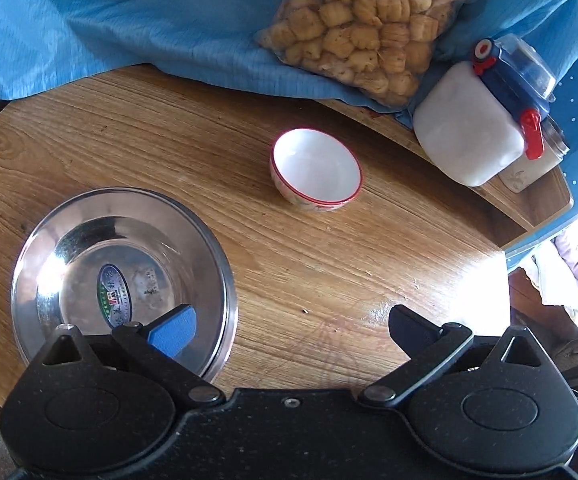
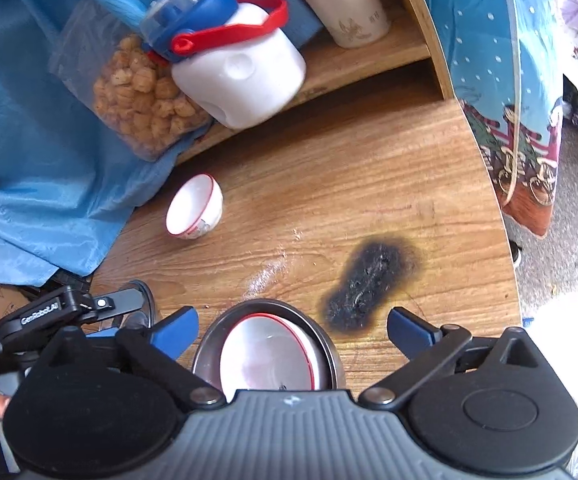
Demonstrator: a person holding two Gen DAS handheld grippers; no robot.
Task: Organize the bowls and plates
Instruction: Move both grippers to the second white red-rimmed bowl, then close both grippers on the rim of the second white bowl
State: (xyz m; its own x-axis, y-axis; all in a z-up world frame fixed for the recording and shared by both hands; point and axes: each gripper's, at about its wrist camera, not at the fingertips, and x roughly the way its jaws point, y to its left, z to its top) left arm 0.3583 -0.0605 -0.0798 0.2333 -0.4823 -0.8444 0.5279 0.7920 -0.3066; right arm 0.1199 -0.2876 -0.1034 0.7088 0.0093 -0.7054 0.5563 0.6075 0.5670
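While spread wide over the wooden table [image 1: 137, 128], left gripper [image 1: 291, 324] empty: blue pad [image 1: 175, 330] above the near rim of the steel plate [image 1: 121, 264], other finger over bare wood, neither pressing on anything. Steel plate upright, label in its well. Red-rimmed bowl [image 1: 316, 168] upright, well apart from the steel plate, farther up the table and to the right. Beyond the bowl, on blue cloth [image 1: 109, 28]: snack bag [image 1: 363, 28]. Right of the bag: white jug [image 1: 469, 124] with blue lid and red latch.

Right gripper [image 2: 292, 330] likewise fully open and empty, fingers either side of a dark bowl [image 2: 267, 350] holding a red-rimmed white dish [image 2: 269, 354], pads clear of both. Just right of the dark bowl: burn mark [image 2: 369, 280]. Red-rimmed bowl [image 2: 194, 211] farther off, near the cloth edge. Left gripper [image 2: 69, 312] partly visible at lower left.
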